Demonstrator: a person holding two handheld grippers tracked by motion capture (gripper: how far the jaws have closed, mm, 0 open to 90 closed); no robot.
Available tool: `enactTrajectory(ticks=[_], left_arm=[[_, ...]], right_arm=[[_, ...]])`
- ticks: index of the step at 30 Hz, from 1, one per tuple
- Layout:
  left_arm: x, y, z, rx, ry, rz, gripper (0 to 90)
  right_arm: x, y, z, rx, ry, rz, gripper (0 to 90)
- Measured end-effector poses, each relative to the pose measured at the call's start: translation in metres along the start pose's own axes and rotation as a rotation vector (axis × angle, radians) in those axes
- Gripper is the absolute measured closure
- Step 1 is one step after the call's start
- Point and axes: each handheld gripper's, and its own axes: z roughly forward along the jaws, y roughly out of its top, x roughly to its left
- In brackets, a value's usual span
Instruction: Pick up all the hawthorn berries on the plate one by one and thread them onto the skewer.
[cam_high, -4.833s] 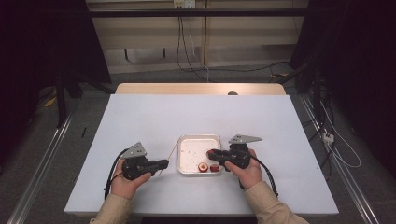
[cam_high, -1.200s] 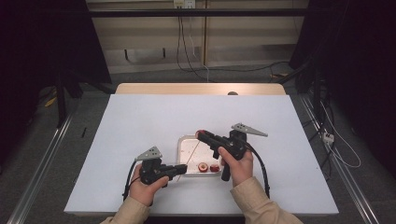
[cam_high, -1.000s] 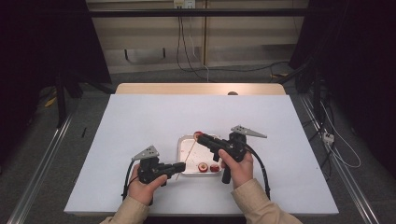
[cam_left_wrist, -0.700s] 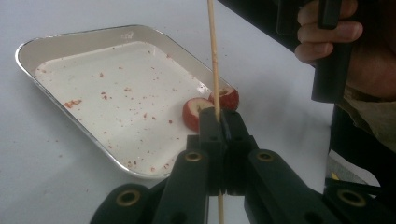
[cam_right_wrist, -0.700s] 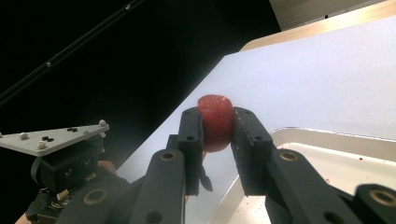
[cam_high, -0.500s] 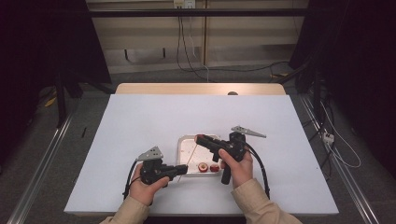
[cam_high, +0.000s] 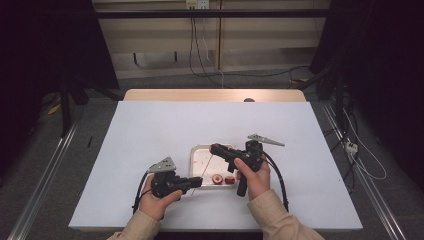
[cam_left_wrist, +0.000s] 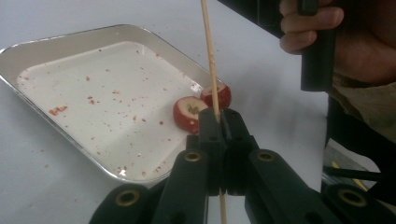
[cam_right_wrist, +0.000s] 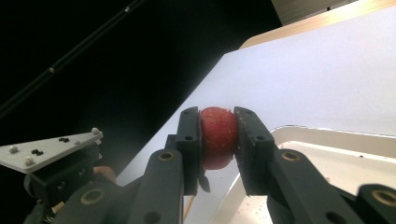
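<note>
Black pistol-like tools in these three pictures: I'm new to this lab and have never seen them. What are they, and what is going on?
They are hand-held grippers with two jaws. A person at a white table holds one in each hand. One picture looks down from above; the other two come from cameras riding on the grippers. The left gripper is shut on a thin wooden skewer. The right gripper is shut on a red fruit piece. Two cored fruit pieces lie in a metal tray.

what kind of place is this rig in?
Likely a lab recording bay: a white table under a fixed camera, dark curtains at both sides, loose cables on the back wall, and floor rails.
</note>
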Motion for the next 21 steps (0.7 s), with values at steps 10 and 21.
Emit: enactTrajectory(ticks=[10,21], left_arm=[[-0.0022,0.0023,0.0017,-0.021,0.01,0.014,88.9],[-0.0038,0.0012,0.0034,-0.026,-0.001,0.016,89.1]], right_arm=[[-0.0039,0.0041,-0.0028,0.003,0.026,0.055,73.9],[0.0008,0.008,0.0015,-0.005,-0.005,0.015,74.1]])
